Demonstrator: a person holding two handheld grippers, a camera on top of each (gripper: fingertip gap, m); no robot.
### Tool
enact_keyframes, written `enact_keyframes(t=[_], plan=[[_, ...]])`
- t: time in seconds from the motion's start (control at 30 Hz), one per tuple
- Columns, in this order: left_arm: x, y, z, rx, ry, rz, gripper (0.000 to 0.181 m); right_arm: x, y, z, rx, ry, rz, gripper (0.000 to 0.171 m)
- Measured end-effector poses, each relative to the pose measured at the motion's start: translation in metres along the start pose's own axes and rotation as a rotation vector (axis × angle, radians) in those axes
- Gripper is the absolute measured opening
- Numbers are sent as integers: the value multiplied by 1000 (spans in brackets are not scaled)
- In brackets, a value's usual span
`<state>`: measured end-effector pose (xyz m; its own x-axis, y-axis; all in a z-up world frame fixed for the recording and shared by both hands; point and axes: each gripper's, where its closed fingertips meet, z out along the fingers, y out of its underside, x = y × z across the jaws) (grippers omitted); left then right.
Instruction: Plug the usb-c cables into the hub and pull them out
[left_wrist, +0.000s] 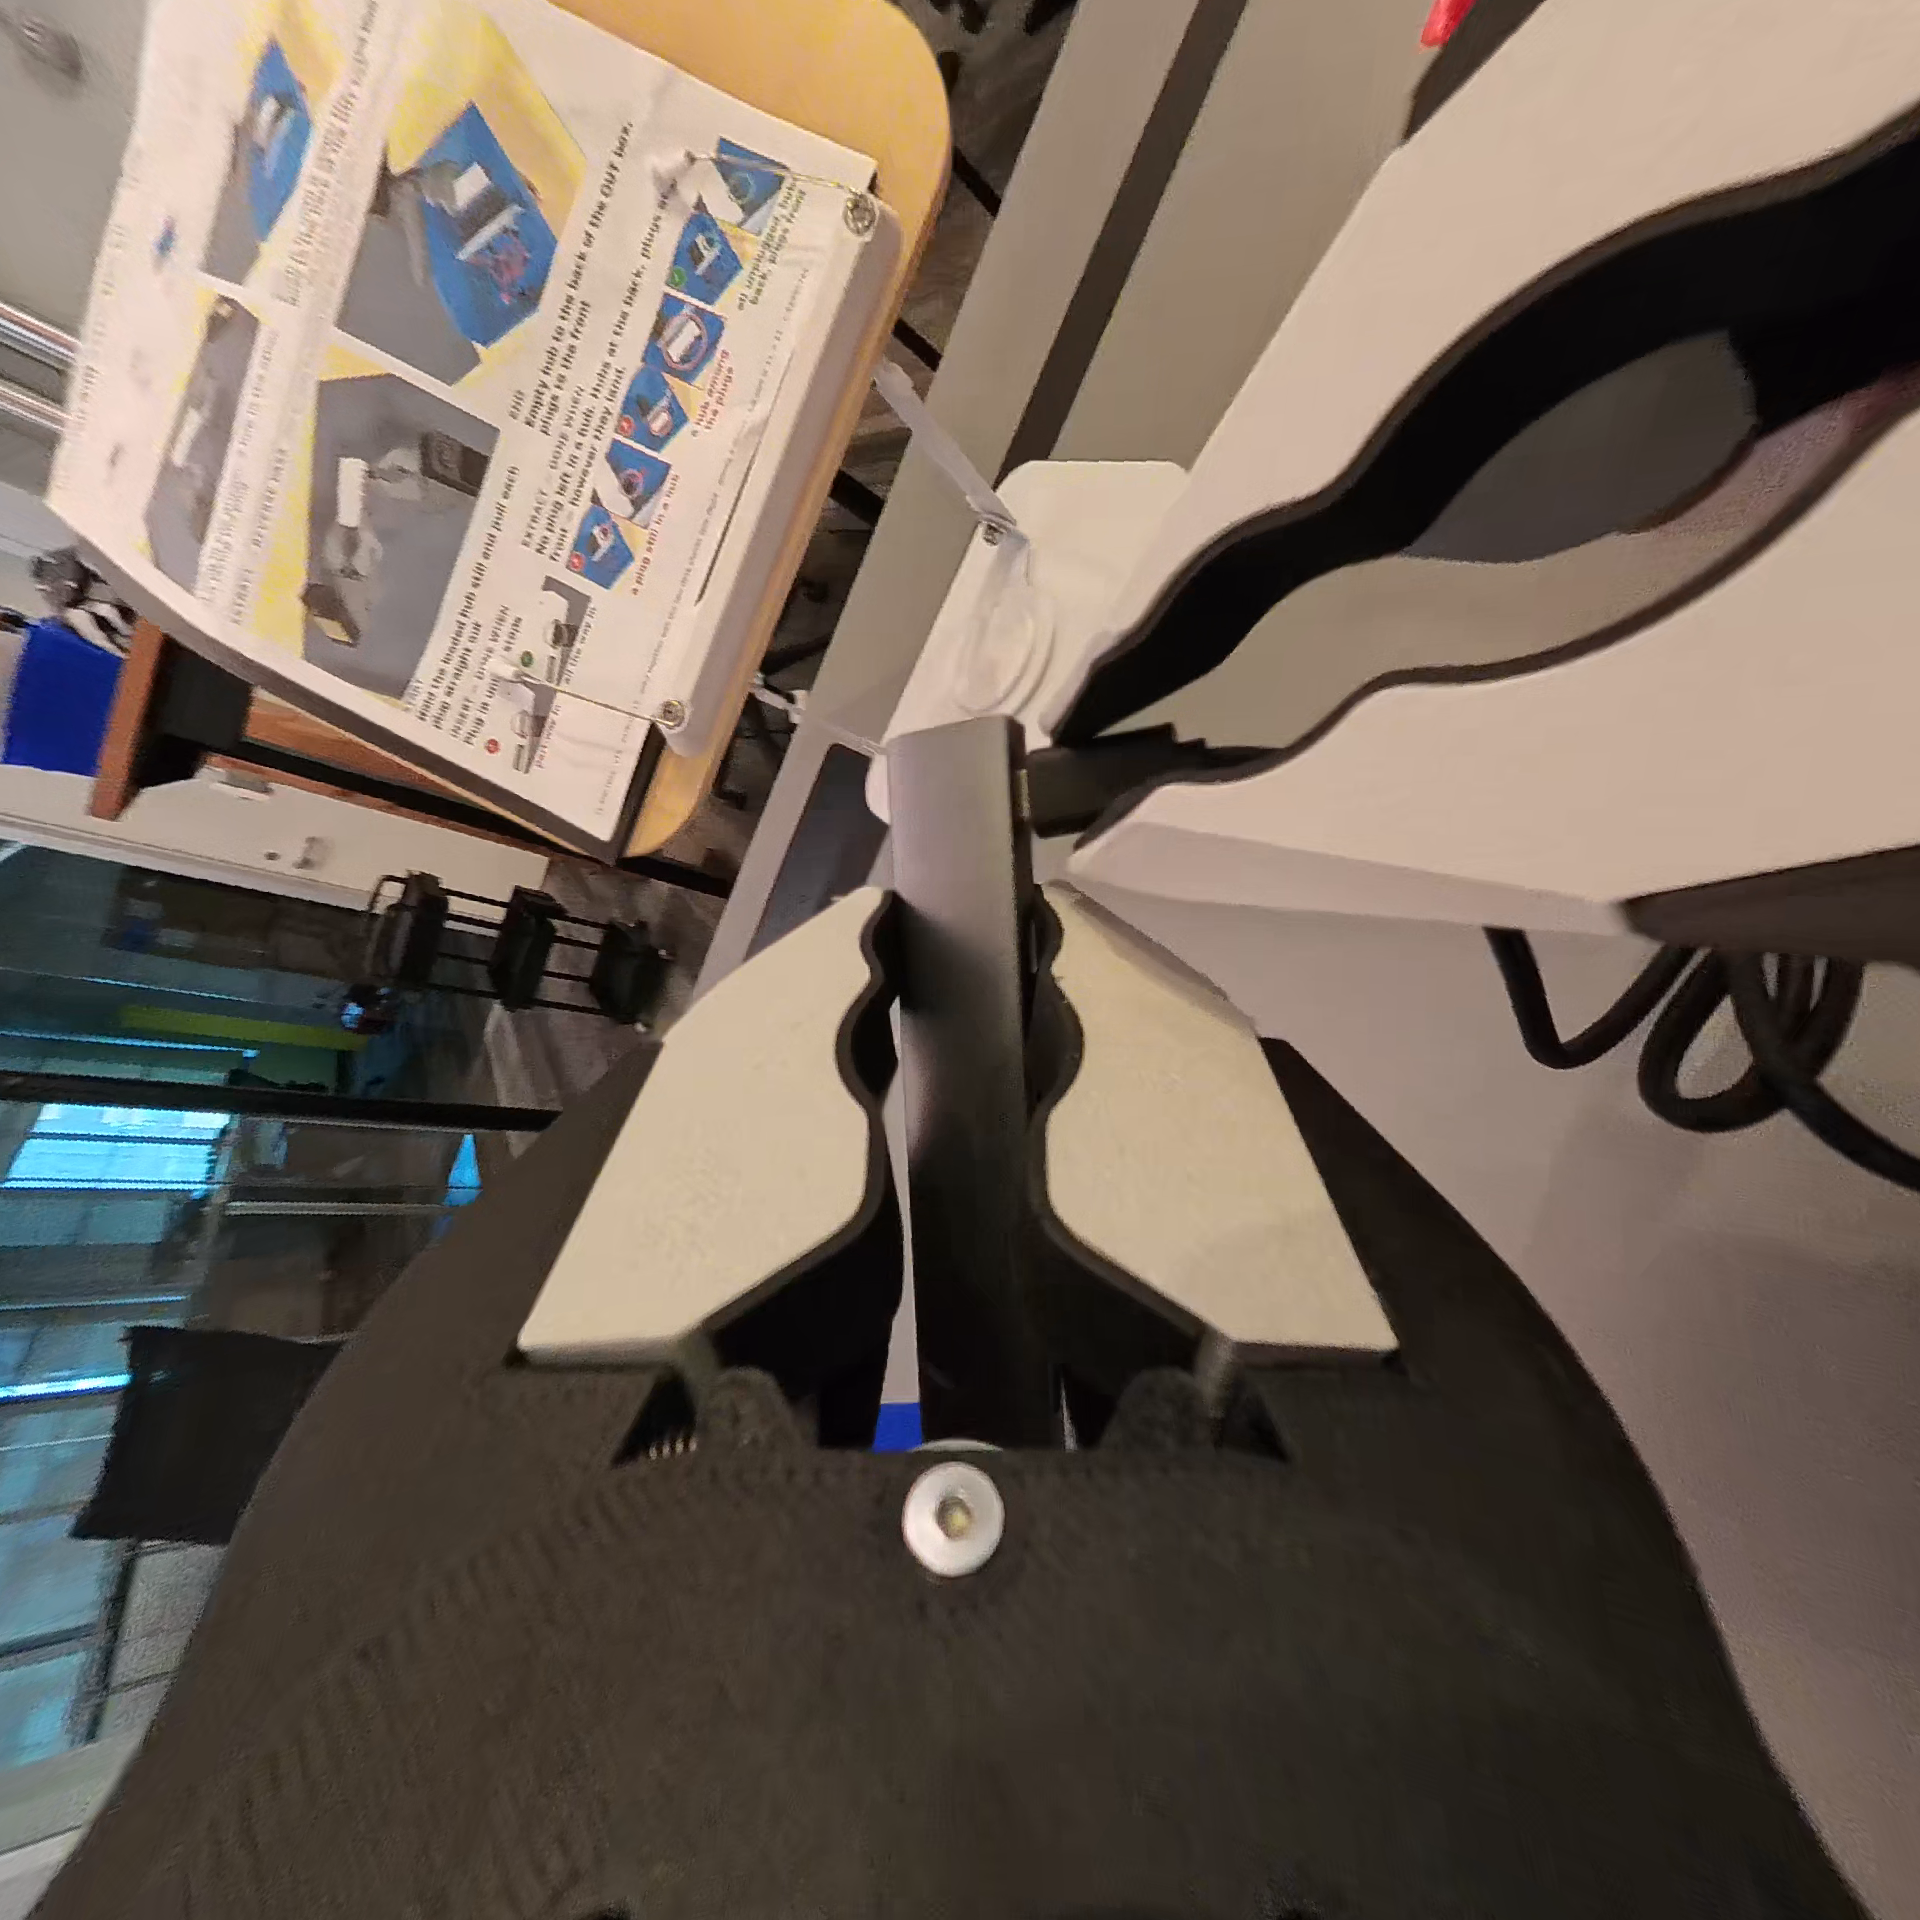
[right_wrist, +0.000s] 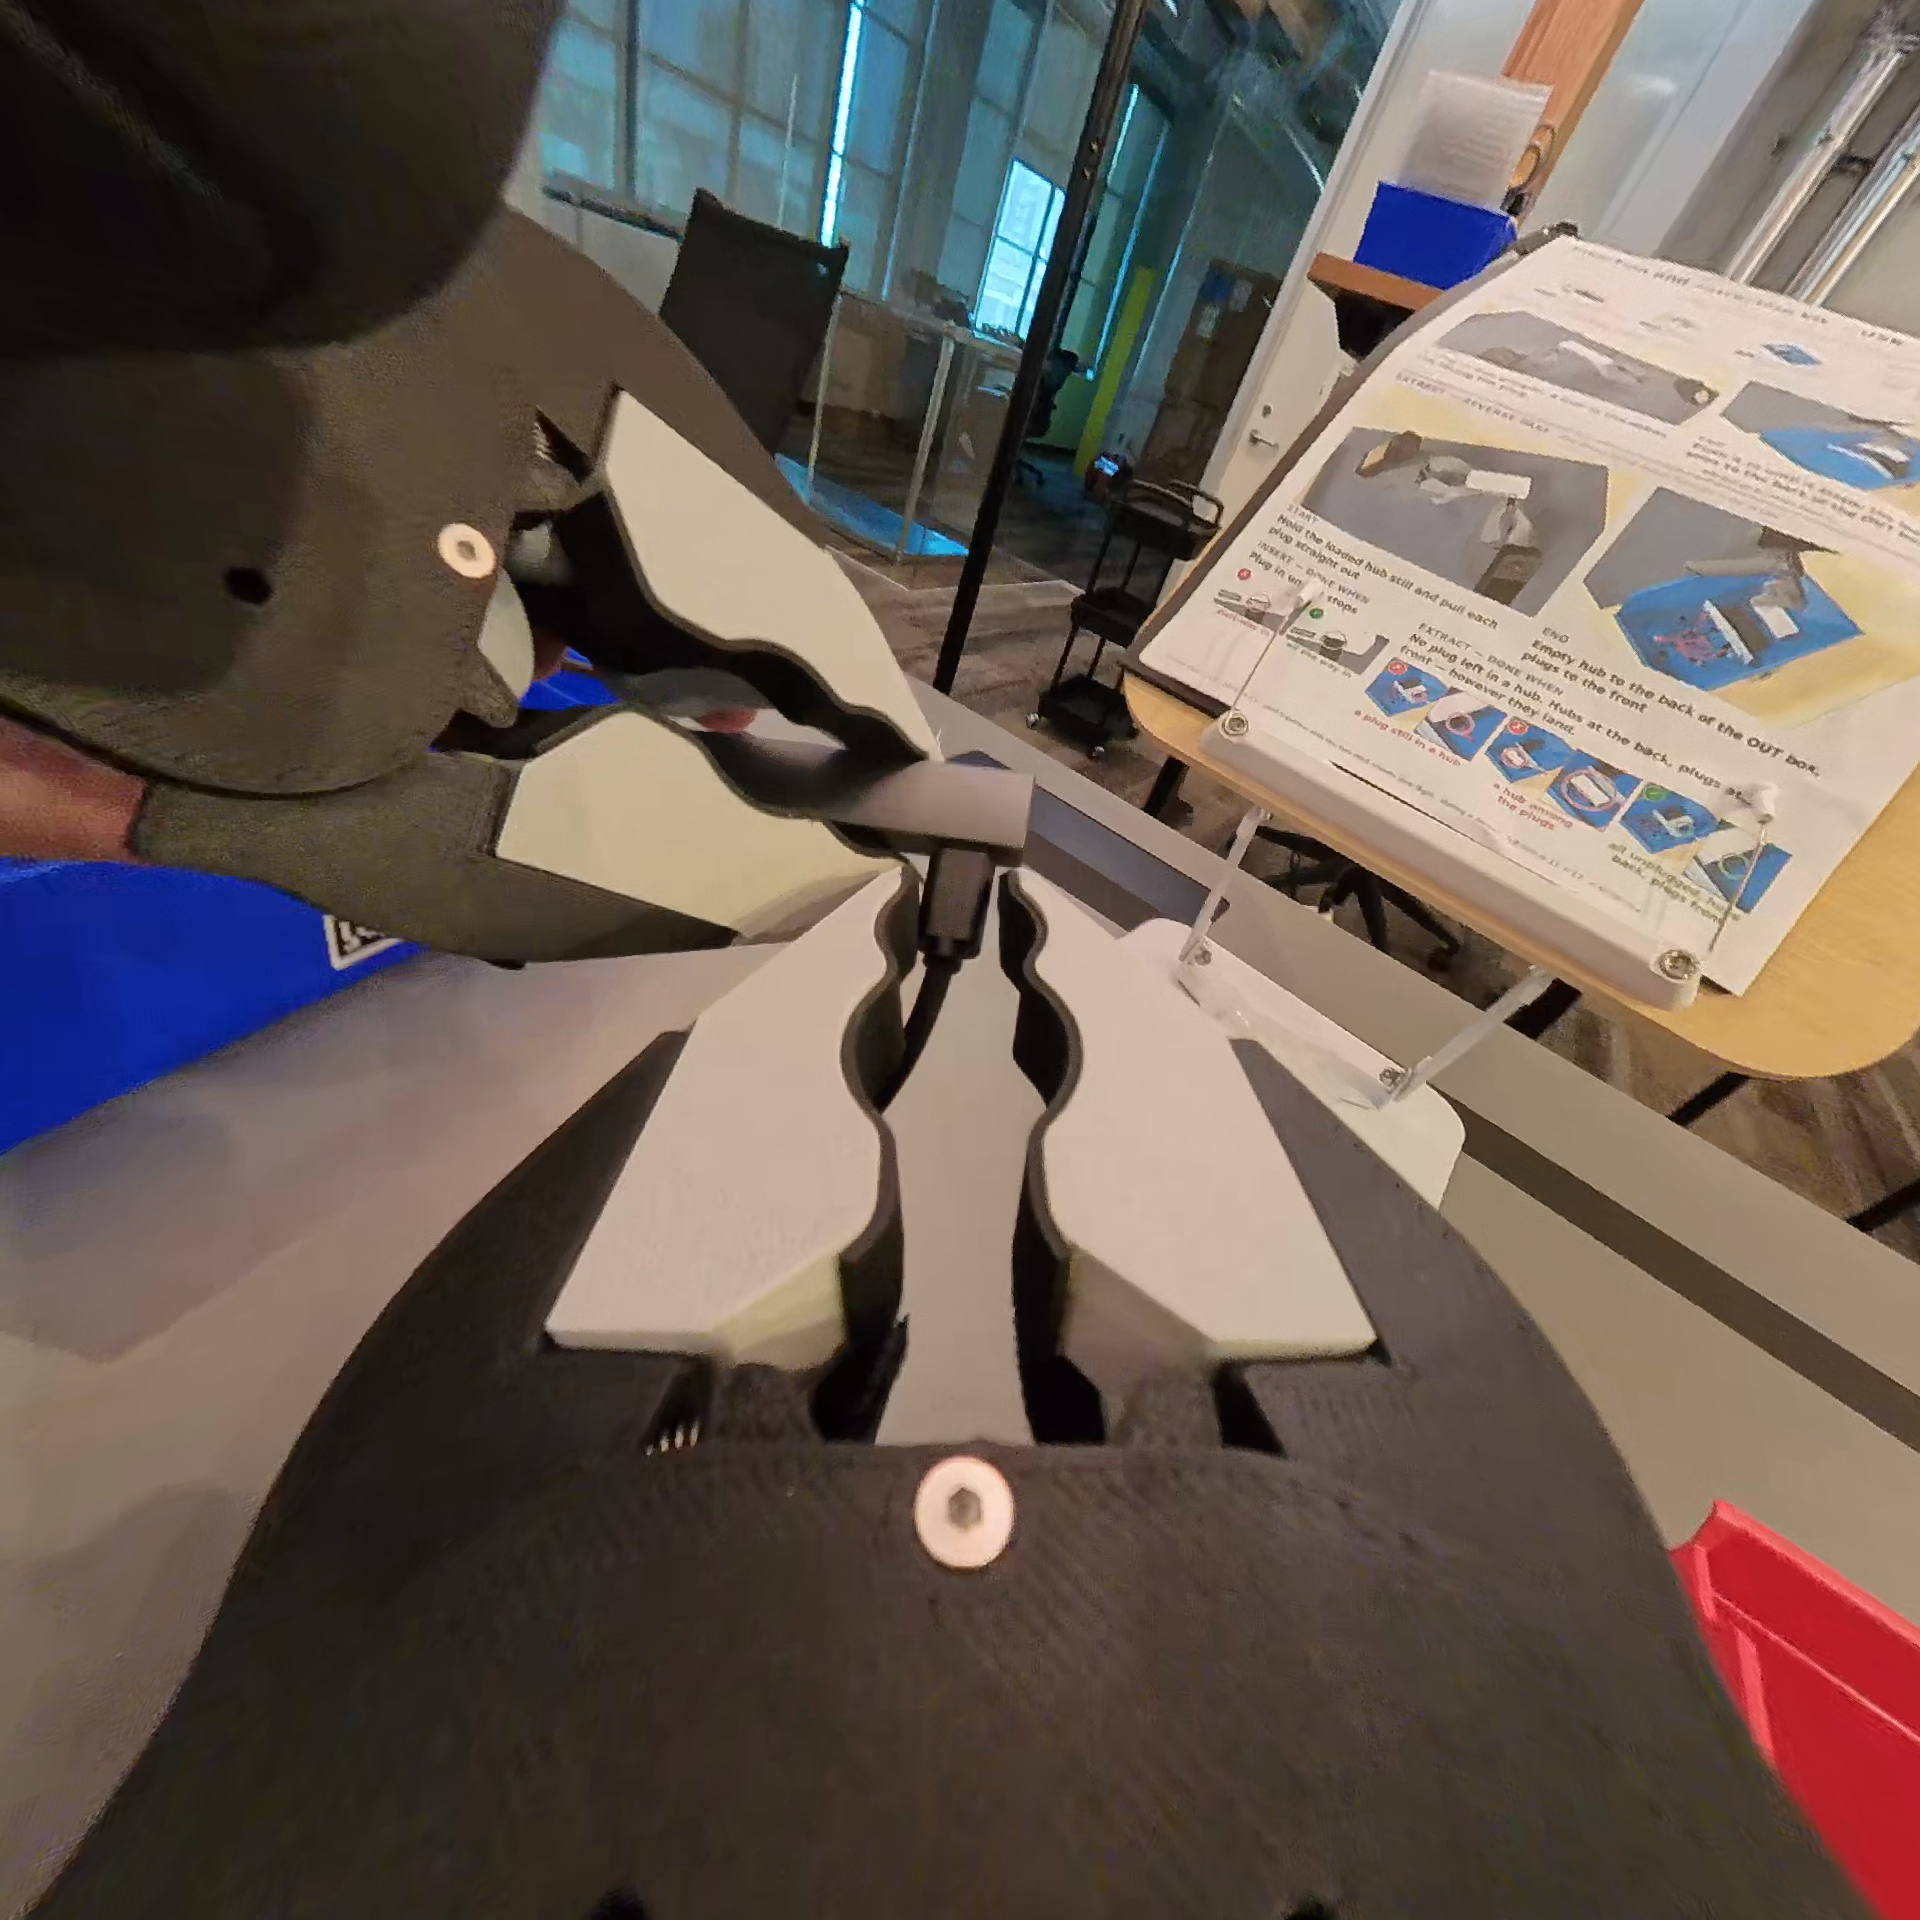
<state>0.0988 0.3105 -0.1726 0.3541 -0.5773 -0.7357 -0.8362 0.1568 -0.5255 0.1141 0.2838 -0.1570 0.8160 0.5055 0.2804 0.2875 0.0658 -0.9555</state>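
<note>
The hub (left_wrist: 961, 997), a slim dark bar, sits clamped between the jaws of the left gripper (left_wrist: 961, 935), its long axis running straight forward along the fingers so that its far end sticks out past their tips. In the right wrist view the same hub (right_wrist: 935, 805) lies nearly level, held up above the grey worktop (right_wrist: 156, 1195), its grey end pointing toward the right, and the left gripper (right_wrist: 883, 800) reaches in from the left with its jaws closed on it. A black usb-c plug (right_wrist: 951, 894) meets the hub's lower side close to that end, its long axis square to the hub's; whether it is fully seated I cannot tell. The right gripper (right_wrist: 951, 914) has its jaws drawn narrow around the plug, the white fingers (right_wrist: 758, 1143) close on either side, and the black cable (right_wrist: 920, 1023) trails back down between them. In the left wrist view the plug (left_wrist: 1081, 795) enters from the right, pinched at the tips of the right gripper (left_wrist: 1091, 758), with loose loops of black cable (left_wrist: 1714, 1049) hanging below it. Beyond the hub stands a white stand (right_wrist: 1351, 1060) carrying an instruction sheet (right_wrist: 1558, 623) with photographs. A blue bin (right_wrist: 156, 987) lies at the left and a red bin (right_wrist: 1818, 1662) at the lower right.
</note>
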Motion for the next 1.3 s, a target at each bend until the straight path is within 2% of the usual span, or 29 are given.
enact_keyframes(t=[0.1, 0.2, 0.37, 0.6, 0.83, 0.9, 1.1, 1.3], plan=[[1, 4, 1, -2, 73, -18, 21, 0, -10, -7, 50, -40, 13, 16], [1, 8, -1, -11, 157, -45, 20, 1, -22, -16, 108, -83, -5, 12], [4, 10, -7, -6, 337, -94, 21, 15, -24, -26, 105, -99, -49, 10], [13, 7, -13, 6, 543, -142, 21, -6, -18, -29, 69, -109, -399, 18], [18, 11, -16, -27, 651, -109, 20, -14, -10, -24, 25, -59, -632, 22], [18, 10, -16, -31, 652, -97, 20, -16, -10, -25, 20, -75, -616, 22], [10, 8, -9, -31, 612, -118, 21, -8, -16, -29, -4, -101, -397, 23], [18, 3, -9, 9, 684, -142, 20, -8, -24, -32, 0, -57, -509, 27]])
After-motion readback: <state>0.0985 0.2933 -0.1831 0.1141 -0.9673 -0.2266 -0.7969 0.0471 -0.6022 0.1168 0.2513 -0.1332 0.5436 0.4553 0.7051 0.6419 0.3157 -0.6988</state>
